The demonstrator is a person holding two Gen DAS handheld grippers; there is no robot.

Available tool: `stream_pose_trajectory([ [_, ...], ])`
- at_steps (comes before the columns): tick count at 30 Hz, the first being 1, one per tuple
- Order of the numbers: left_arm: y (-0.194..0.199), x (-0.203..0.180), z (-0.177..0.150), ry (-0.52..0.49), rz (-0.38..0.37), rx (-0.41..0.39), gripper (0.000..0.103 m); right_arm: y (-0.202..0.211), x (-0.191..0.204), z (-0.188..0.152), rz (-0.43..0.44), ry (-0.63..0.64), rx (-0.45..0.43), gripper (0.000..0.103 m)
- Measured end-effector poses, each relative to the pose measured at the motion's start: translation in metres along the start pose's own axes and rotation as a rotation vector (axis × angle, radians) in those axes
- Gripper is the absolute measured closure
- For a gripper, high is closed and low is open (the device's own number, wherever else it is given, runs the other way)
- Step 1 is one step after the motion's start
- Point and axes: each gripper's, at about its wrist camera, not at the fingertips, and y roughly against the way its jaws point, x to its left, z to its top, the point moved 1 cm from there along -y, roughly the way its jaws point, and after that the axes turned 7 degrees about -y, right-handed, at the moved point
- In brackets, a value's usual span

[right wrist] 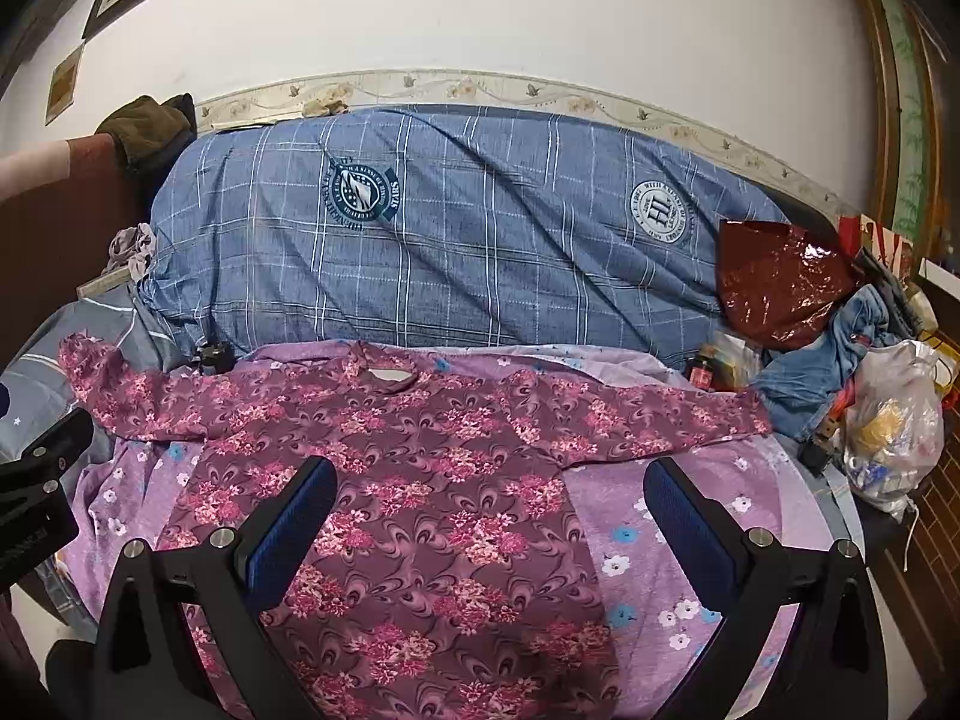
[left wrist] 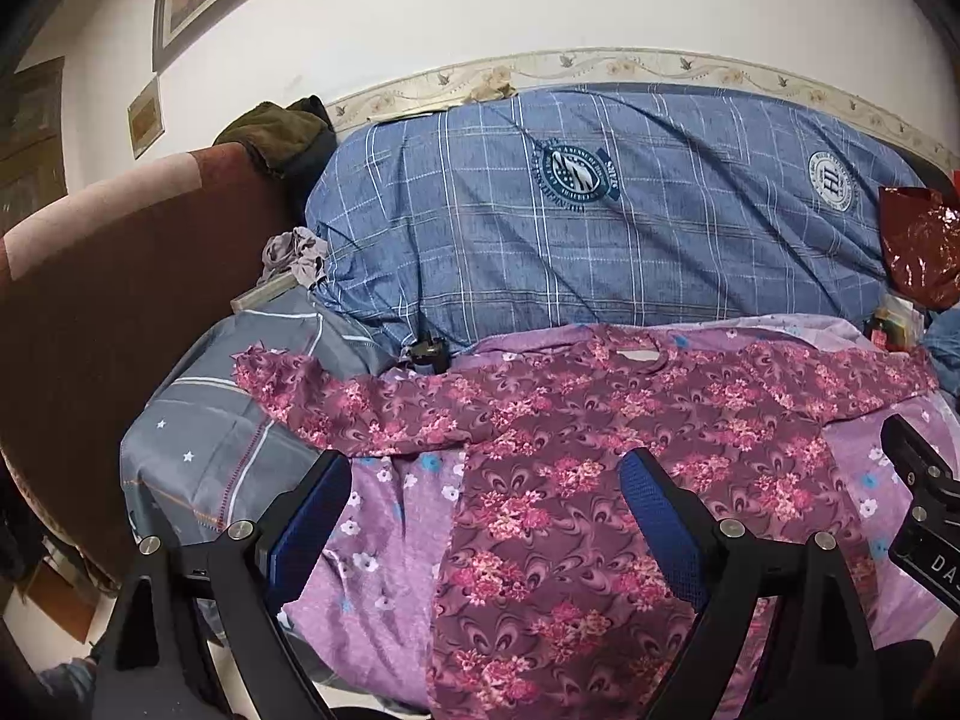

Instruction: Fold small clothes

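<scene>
A maroon long-sleeved shirt with pink flowers (left wrist: pixel 570 450) lies flat on a lilac floral sheet (left wrist: pixel 378 540), sleeves spread left and right, neck hole toward the far side. It also shows in the right wrist view (right wrist: pixel 420 480). My left gripper (left wrist: pixel 486 480) is open and empty, hovering over the shirt's lower left part. My right gripper (right wrist: pixel 492 486) is open and empty over the shirt's lower right part. The right gripper's body shows at the right edge of the left wrist view (left wrist: pixel 924 498).
A big blue checked quilt (right wrist: pixel 450 240) lies behind the shirt. A grey star-print pillow (left wrist: pixel 222 420) is at the left, a brown headboard (left wrist: pixel 90 300) beyond it. A red foil bag (right wrist: pixel 780 282), jeans (right wrist: pixel 840 348) and a plastic bag (right wrist: pixel 894 420) crowd the right.
</scene>
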Motion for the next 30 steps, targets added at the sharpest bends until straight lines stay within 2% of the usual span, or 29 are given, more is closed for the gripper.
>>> stream_pose_trajectory([
  [11,-0.046,-0.019,0.02,-0.021,0.014,0.037,0.011,-0.038,0.0,-0.002,0.007,0.003,0.036,0.0],
  [17,-0.102,-0.052,0.041,-0.03,-0.053,0.032,0.011,-0.081,-0.03,0.006,-0.019,-0.025,0.071,0.0],
  [21,-0.163,-0.069,0.046,-0.011,-0.094,0.038,0.011,-0.133,-0.102,0.014,-0.002,-0.138,0.098,0.0],
  [23,-0.198,-0.076,0.045,0.009,-0.102,0.05,0.011,-0.169,-0.163,0.015,0.016,-0.253,0.116,0.0],
  [25,-0.228,-0.08,0.045,0.023,-0.094,0.069,0.012,-0.204,-0.223,0.011,-0.006,-0.379,0.151,0.002],
  [26,-0.239,-0.081,0.045,0.034,-0.098,0.069,0.012,-0.223,-0.257,0.008,-0.014,-0.464,0.18,0.003],
  [27,-0.249,-0.079,0.042,0.046,-0.1,0.06,0.012,-0.239,-0.289,0.004,-0.003,-0.568,0.205,0.011],
  [29,-0.269,-0.079,0.036,0.052,-0.084,0.05,0.012,-0.269,-0.354,-0.008,0.081,-0.831,0.24,0.022],
  [30,-0.278,-0.081,0.035,0.048,-0.082,0.057,0.012,-0.281,-0.38,-0.014,0.109,-0.947,0.235,0.023],
])
